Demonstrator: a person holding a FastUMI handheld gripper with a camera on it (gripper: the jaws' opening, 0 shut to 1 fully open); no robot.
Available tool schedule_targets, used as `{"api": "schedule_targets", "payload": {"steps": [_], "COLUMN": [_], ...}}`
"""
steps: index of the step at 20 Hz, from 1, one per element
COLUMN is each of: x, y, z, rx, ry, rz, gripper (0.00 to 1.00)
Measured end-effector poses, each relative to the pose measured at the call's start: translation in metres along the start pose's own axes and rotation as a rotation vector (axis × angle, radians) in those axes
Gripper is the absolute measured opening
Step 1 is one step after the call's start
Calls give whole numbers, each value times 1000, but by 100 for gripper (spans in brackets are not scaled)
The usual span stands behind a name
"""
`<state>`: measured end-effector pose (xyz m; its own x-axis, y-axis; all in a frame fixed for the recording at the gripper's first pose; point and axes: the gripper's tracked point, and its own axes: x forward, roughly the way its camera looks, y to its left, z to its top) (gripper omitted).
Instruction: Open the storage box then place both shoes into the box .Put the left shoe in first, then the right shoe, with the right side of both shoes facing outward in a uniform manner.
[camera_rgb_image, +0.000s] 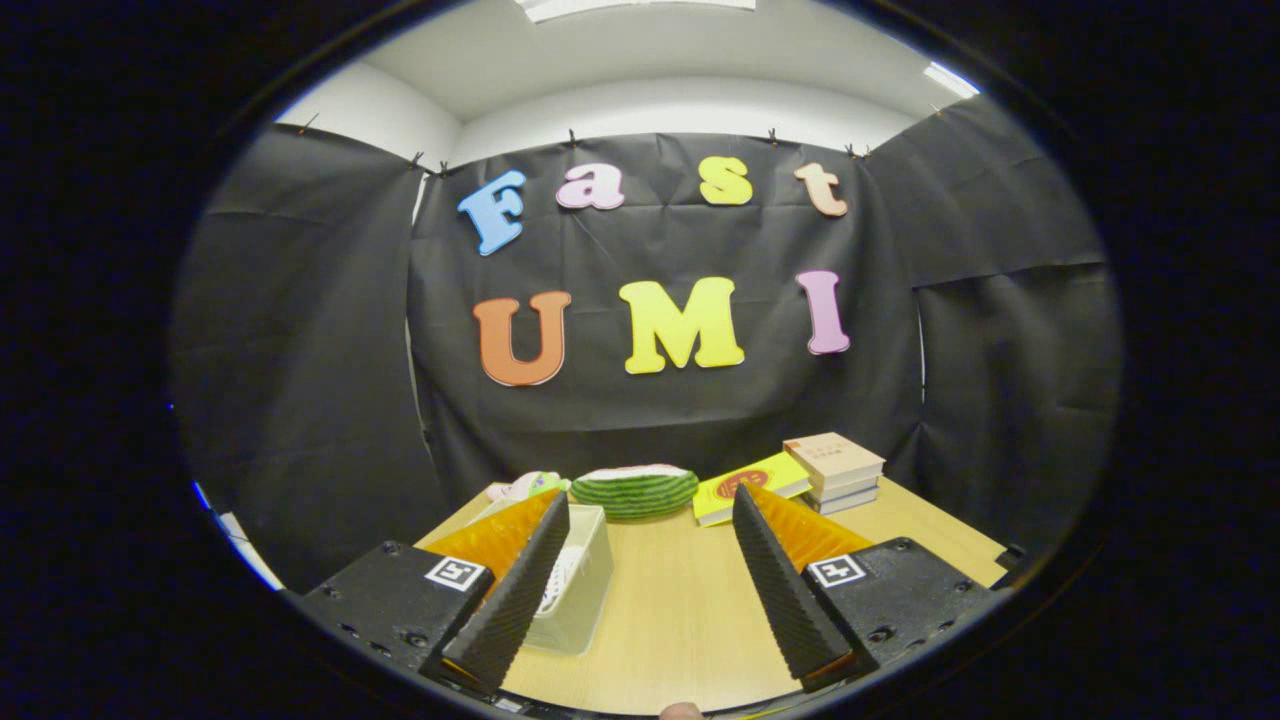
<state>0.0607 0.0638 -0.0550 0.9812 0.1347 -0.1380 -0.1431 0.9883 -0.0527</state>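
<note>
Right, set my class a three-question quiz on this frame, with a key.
1. True or false: the gripper is shut on a shoe.
2. What lies beside the books? A) yellow book B) mug C) bowl
3. Fill in: the clear box sits by the ___ finger.

Key:
1. False; the fingers are open over bare table.
2. A, the yellow book.
3. Left.

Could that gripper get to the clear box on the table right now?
Probably yes. The gripper is open and holds nothing, and the box sits on the table right beside one finger, with nothing between them.
</note>
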Motion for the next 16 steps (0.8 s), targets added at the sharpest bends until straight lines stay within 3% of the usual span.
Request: {"api": "schedule_targets", "payload": {"steps": [9,16], "x": [-71,-93], "y": [-66,-84], "z": [51,51], "rx": [-8,-48], "ry": [-101,-99], "rz": [-10,-6], "gripper": [100,100]}}
